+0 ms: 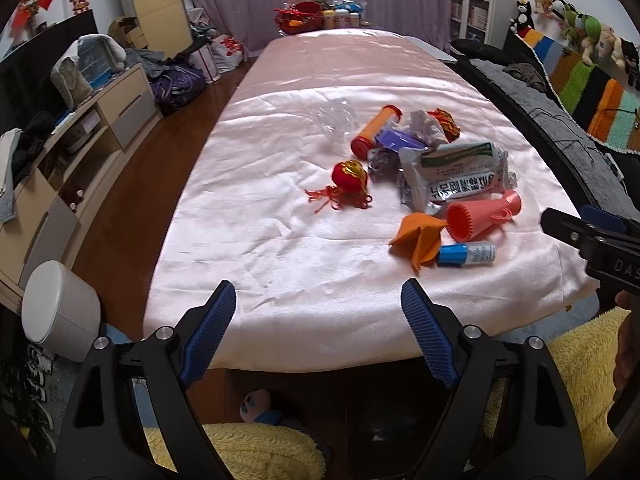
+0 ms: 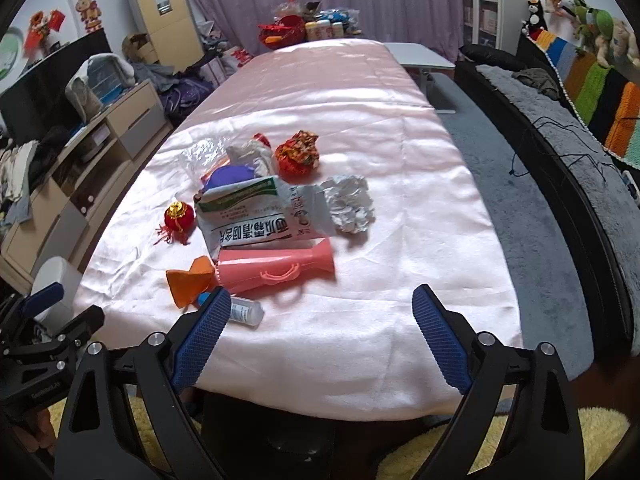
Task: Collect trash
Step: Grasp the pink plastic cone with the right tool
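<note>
A pile of trash lies on the pink-covered table point(image 1: 280, 240): a pink plastic horn point(image 1: 484, 216) point(image 2: 276, 266), an orange paper scrap point(image 1: 420, 236) point(image 2: 192, 280), a small blue-capped bottle point(image 1: 466, 254) point(image 2: 246, 312), silver printed bags point(image 1: 456, 176) point(image 2: 260, 216), crumpled foil point(image 2: 350, 204), an orange tube point(image 1: 376, 130), a red lantern ornament point(image 1: 350, 178) point(image 2: 179, 218) and clear plastic point(image 1: 334, 120). My left gripper point(image 1: 318, 304) is open and empty over the near table edge. My right gripper point(image 2: 322, 304) is open and empty, just short of the bottle and horn.
A white round bin point(image 1: 60, 312) stands at the table's left front corner. A cabinet point(image 1: 100, 120) runs along the left wall. A dark sofa point(image 2: 560, 168) lies to the right. More clutter point(image 1: 320, 12) sits at the table's far end. Yellow rug point(image 1: 240, 456) lies below.
</note>
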